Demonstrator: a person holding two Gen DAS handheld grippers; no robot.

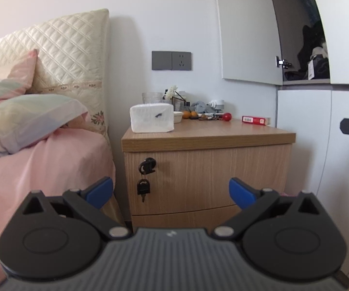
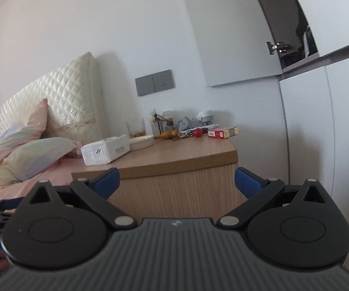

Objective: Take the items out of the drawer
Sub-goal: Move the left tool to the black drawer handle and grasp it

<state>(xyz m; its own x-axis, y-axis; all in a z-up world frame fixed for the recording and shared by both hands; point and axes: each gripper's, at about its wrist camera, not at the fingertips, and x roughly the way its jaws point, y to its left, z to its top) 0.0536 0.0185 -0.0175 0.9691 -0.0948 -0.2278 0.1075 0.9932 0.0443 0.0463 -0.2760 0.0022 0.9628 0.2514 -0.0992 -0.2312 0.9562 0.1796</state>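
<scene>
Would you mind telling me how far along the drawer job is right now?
Nothing looks done: the nightstand's upper drawer is shut, with keys hanging from its lock. In hand: nothing; the left gripper and right gripper are open, short of the front. Left: opening the drawer and removing items.

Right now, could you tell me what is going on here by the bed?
A person holds a gripper in each hand, both facing a wooden nightstand beside the bed. The left gripper and right gripper are both open and hold nothing. The top drawer is shut, with a key in its lock and a second key hanging below. Nothing has been taken out yet. A tissue box and small clutter sit on top.
</scene>
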